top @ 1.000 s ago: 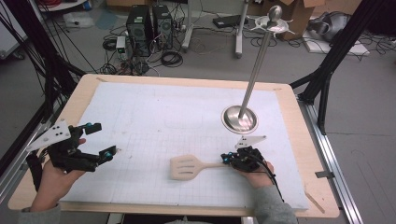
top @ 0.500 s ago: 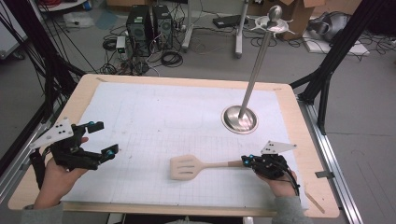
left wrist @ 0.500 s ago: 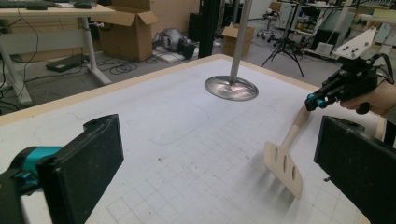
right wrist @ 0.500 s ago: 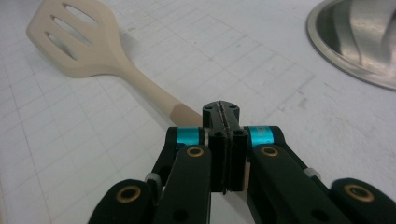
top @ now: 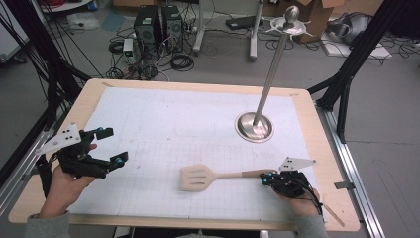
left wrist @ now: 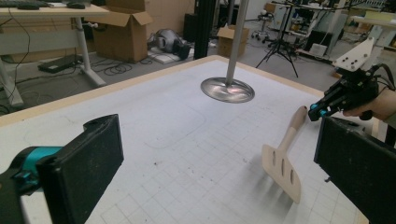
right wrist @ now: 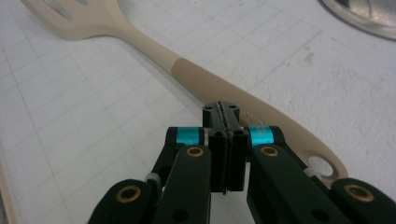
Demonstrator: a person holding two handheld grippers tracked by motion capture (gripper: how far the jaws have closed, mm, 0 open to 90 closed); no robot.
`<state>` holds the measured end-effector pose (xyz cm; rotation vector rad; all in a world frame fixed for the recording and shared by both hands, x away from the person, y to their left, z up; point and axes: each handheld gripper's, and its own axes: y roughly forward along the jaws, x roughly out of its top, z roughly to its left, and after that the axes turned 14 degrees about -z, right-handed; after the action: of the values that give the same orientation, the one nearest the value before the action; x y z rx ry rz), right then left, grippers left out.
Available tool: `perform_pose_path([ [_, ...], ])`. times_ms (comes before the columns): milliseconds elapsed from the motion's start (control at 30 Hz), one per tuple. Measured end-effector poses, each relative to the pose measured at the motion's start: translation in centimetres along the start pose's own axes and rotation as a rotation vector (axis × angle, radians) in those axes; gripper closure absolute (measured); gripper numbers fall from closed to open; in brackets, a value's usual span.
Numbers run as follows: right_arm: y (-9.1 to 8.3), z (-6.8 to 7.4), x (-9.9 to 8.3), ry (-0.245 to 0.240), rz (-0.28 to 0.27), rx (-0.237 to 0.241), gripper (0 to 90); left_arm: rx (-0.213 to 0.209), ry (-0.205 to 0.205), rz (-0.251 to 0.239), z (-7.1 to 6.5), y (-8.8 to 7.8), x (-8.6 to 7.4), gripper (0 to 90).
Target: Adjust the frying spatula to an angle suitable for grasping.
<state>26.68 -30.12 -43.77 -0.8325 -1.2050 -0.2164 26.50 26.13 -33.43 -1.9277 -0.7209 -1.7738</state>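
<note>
The right tool [top: 267, 178] sits low over the counter [top: 163, 89], its two black jaws pressed flat against each other with nothing between them. In the right gripper view the clenched jaws [right wrist: 223, 140] stand just over the tan end of the wooden spatula [right wrist: 154, 51]. Whether their tips touch the handle cannot be made out, since the jaws themselves cover the spot. Just to the right of the jaws, the handle's hanging hole peeps out, half hidden behind the tool's body. The slotted blade is cut off by the top left edge of that view.

In the high view the spatula [top: 208, 177] lies flat on the white grid sheet, its blade pointing away from the right tool toward the left one and its handle end meeting the right tool's tips. The hand behind the right tool is largely covered by the tool and its grey plate.

The left tool [top: 101, 148] is held well apart from the spatula, jaws spread wide and empty. In the left gripper view its two pads [left wrist: 88, 163] frame the scene, the right-hand one cut off by the picture edge; between them the spatula [left wrist: 282, 158] is somewhat blurred, with the right tool [left wrist: 314, 112] at its handle end.

Beyond the right tool stands a metal post on a round base [top: 254, 126].
</note>
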Motion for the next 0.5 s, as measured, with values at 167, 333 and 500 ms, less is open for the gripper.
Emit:
perform_pose_path([
  [167, -0.14, -0.38, -0.67, 0.019, 0.009, -0.025, 90.0, -0.003, -0.004, -0.004, -0.01, 0.21, 0.02, 1.8],
  [333, -0.09, -0.63, -0.98, 0.026, 0.019, -0.047, 90.0, -0.003, -0.001, -0.002, 0.06, 0.26, -0.01, 1.8],
  [500, 0.19, -0.72, -0.89, 0.017, 0.016, -0.055, 90.0, 0.0, -0.002, 0.0, 0.04, 0.18, -0.06, 1.8],
])
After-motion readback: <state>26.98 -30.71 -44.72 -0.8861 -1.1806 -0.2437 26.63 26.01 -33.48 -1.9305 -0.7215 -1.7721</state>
